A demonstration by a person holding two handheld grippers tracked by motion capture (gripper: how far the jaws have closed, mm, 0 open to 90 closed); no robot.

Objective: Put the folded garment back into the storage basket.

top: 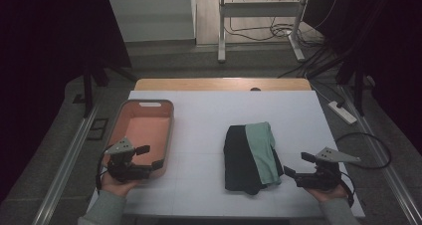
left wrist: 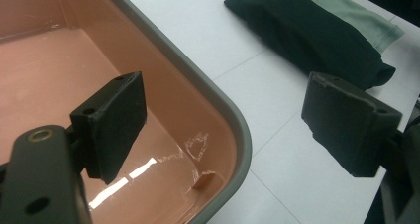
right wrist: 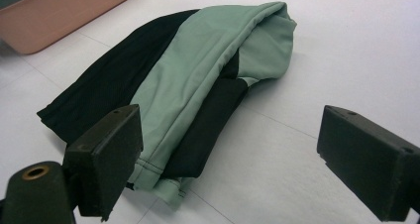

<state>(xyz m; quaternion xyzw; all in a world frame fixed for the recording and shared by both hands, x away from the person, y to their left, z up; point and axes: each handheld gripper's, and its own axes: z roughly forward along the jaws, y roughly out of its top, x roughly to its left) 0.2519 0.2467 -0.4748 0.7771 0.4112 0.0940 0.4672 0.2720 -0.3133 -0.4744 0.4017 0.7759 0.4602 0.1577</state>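
Black-and-green fabric, a folded garment (top: 251, 158), lies flat on the white table cover (top: 209, 115) at centre-right, well apart from the pink bin (top: 144, 128) at the left. The bin is empty, its glossy floor bare in the left gripper view (left wrist: 59, 60).

Right gripper (top: 294, 166): held low, just beside the garment's near right edge, jaws spread wide and clamped on nothing. In the right gripper view the garment (right wrist: 183, 85) sits between and beyond the two jaws, the green layer folded over the black, the hem nearest the camera. Judgement: this gripper is lined up to take the near edge of the fold, since the opening faces the cloth.

Left gripper (top: 149, 156): jaws also apart, empty. One jaw hangs over the bin's interior, the other outside its grey rim (left wrist: 233, 130), so the gripper straddles the near right corner. Judgement: it is placed to steady the bin or wait there while the garment is brought across.

Judgement on layout: bin and garment sit side by side, so the transfer is a short sideways carry. The garment is not yet gripped; the work is at its start.
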